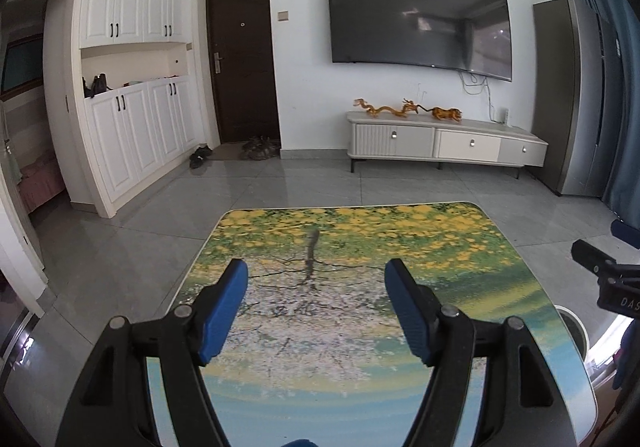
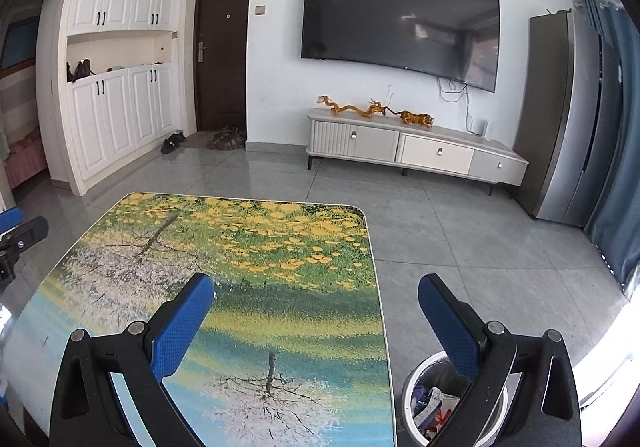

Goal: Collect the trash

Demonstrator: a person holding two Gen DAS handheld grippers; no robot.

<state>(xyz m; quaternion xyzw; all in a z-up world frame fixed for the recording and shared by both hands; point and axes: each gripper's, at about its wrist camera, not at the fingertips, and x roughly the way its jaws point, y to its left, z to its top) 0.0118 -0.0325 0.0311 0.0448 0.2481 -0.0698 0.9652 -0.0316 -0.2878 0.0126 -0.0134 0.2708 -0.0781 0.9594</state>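
My left gripper (image 1: 316, 271) is open above a low table (image 1: 320, 347) printed with trees and yellow leaves, and nothing lies between its blue pads. In the right wrist view my right gripper (image 2: 316, 287) stands open wide over the table's right edge (image 2: 376, 287), also with nothing in it. A round metal bin (image 2: 406, 383) sits on the floor beside that edge, under the right finger, with crumpled wrappers (image 2: 434, 401) inside. No trash shows on the table top. The bin's rim (image 1: 580, 323) peeks out at the right of the left wrist view.
Grey tiled floor (image 2: 460, 231) surrounds the table. A white TV stand (image 2: 416, 151) with orange figurines stands against the far wall under a large TV (image 2: 400, 19). A tall fridge (image 2: 560, 119) and blue curtain are at the right; white cabinets, a dark door and shoes at the left.
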